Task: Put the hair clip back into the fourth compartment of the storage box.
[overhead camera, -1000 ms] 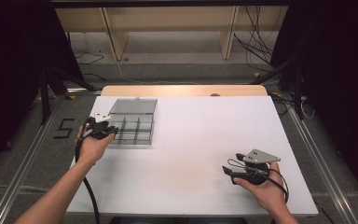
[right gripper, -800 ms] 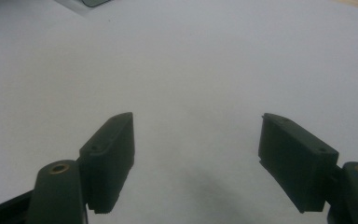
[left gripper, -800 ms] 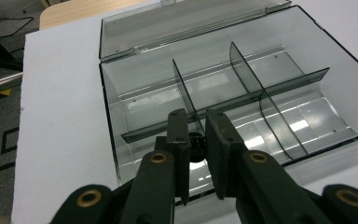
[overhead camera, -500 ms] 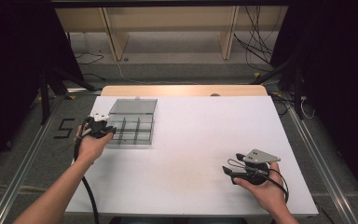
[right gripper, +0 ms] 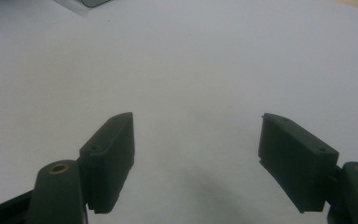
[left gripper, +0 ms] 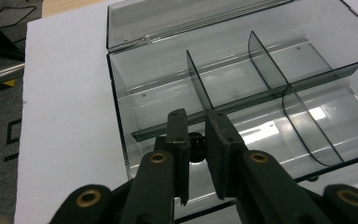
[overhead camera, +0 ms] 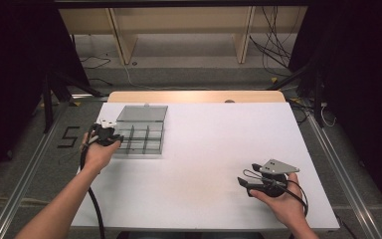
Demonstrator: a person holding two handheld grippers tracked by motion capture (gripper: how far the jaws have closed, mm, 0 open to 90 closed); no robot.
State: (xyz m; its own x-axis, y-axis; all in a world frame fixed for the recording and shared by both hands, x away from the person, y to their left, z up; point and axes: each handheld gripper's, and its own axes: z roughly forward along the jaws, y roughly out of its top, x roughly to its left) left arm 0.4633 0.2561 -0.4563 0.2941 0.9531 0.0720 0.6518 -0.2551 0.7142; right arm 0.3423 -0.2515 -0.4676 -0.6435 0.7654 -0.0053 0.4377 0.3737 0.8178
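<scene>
Your left gripper (left gripper: 196, 140) clenched on a small black piece (left gripper: 196, 145), seen in its own view, over one clear box (overhead camera: 142, 132), six compartments, right gripper (right gripper: 196, 163) released over the bare counter (overhead camera: 219, 149).

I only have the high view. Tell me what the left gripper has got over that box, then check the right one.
Observer: In the left gripper view, the left gripper is shut on a small black round piece.
Operator: Report what's in the box.
Observer: The clear box has its lid open, and the compartments seen in that view hold nothing.
Operator: Now the right one.
Observer: In the right gripper view, the right gripper stands open above the white table, with nothing between its jaws.
</scene>
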